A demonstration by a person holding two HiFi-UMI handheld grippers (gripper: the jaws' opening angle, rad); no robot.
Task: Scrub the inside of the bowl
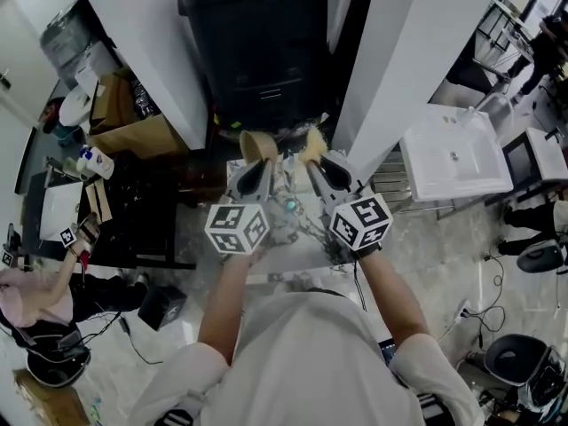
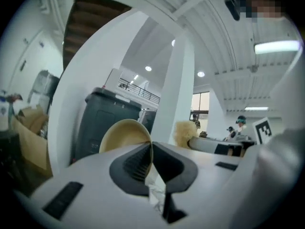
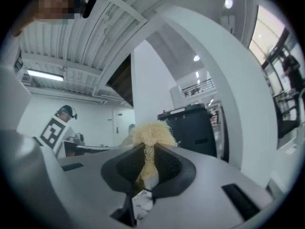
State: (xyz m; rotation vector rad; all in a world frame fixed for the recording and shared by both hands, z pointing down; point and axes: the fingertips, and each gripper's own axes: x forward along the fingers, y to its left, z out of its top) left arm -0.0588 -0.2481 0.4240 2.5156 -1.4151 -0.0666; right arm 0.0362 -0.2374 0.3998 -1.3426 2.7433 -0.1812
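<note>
A tan bowl [image 1: 258, 144] is held up in the air by its rim, with my left gripper [image 1: 258, 161] shut on it. In the left gripper view the bowl [image 2: 125, 134] stands on edge, its thin rim pinched between the dark pads. My right gripper [image 1: 315, 158] is shut on a pale straw-coloured fibre scrubber [image 1: 311, 142], whose fluffy tuft [image 3: 152, 134] sticks out past the jaws. In the left gripper view the scrubber [image 2: 185, 133] sits just right of the bowl, a small gap apart. Both grippers point level, side by side in front of the person.
A large black wheeled bin [image 1: 260, 34] stands straight ahead between two white pillars [image 1: 404, 60]. A white sink unit [image 1: 453, 156] is at the right. Cardboard boxes [image 1: 133, 122] and a dark table [image 1: 115, 220] lie to the left, where a person sits.
</note>
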